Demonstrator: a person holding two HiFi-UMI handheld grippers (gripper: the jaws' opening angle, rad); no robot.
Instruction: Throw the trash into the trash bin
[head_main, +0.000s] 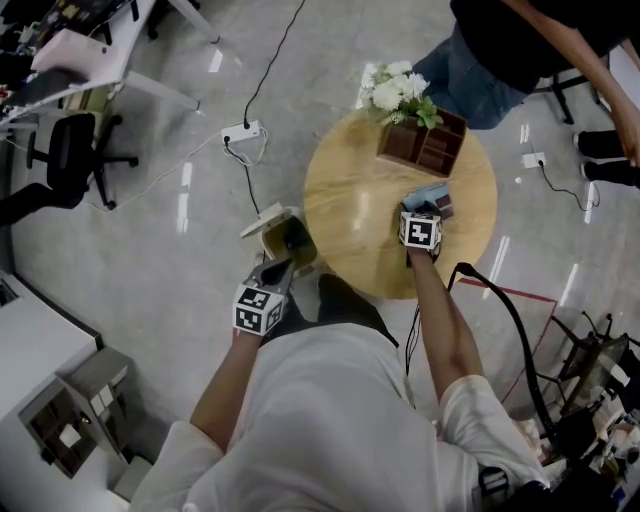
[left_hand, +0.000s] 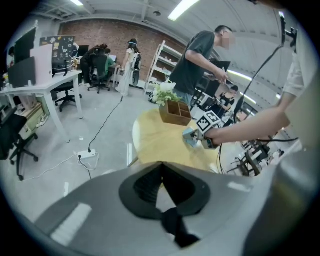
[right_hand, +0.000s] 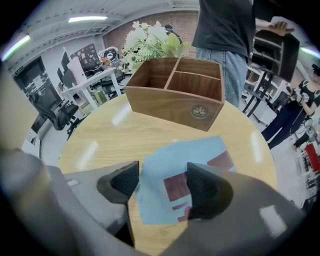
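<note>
Leftmost, well clear of the round table (head_main: 350, 200), a black office chair (head_main: 65, 165) stands on the grey floor. A white power strip (head_main: 243, 130) lies on the floor off the table's upper-left edge, with its cable running away from the table.

1. Trash bin (head_main: 285, 237): it stands on the floor against the table's left edge. Its top faces up and the dark interior is visible.
2. Left gripper (head_main: 283, 266): it is positioned off the table's lower-left edge, just below the bin in the head view. Its jaws are closed together, pad against pad, with nothing between them. Contact with the bin cannot be determined.
3. Right gripper (right_hand: 161, 185): it is positioned over the table's right half and points steeply down. Its jaws stand wide apart and grip nothing.
4. Trash: a flat light-blue packet (right_hand: 175, 155) with dark red panels lies on the tabletop between and beneath the right gripper's jaws. The pads do not press on it.
5. Wooden box (head_main: 425, 148): this divided box stands near the table's far edge, beyond the packet. White flowers (head_main: 397, 88) sit at its left end.

A person (head_main: 520, 40) in a dark top and jeans stands beyond the table's far-right edge.
</note>
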